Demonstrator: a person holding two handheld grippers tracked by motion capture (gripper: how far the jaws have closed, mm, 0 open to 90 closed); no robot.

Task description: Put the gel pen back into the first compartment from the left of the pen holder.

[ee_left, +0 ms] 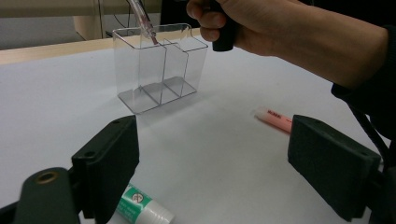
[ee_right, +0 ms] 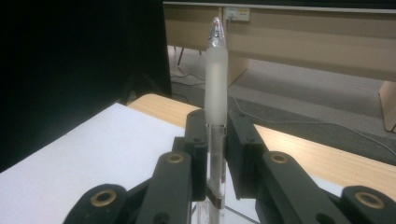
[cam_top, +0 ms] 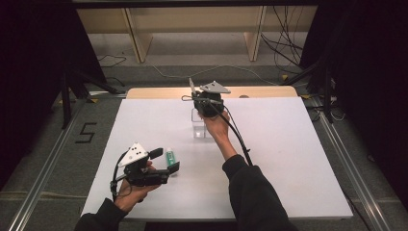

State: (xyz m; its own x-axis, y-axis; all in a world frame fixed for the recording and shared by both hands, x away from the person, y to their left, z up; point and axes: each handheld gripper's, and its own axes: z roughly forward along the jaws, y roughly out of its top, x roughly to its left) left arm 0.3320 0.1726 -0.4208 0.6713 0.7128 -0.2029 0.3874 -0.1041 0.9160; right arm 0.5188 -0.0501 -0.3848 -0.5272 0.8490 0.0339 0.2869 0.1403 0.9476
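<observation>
A clear three-compartment holder (cam_top: pixel 198 127) (ee_left: pixel 159 70) stands upright on the white table (cam_top: pixel 288 159). My right gripper (cam_top: pixel 207 103) (ee_right: pixel 216 140) hovers just above it, shut on a clear pen (ee_right: pixel 216 84) (ee_left: pixel 145 25) (cam_top: pixel 192 86). The pen's tip reaches the rim of an end compartment. Near the front left, my left gripper (cam_top: pixel 166 161) (ee_left: pixel 215 154) lies low with its jaws wide open and nothing gripped. A green-and-white glue stick (cam_top: pixel 170 156) (ee_left: pixel 140 207) lies on the table by its jaws.
A pink highlighter (ee_left: pixel 275 119) lies on the table to the right of the holder, near the person's right forearm (cam_top: pixel 250 183). A wooden strip (cam_top: pixel 159 92) borders the table's far edge, with cables on the floor beyond.
</observation>
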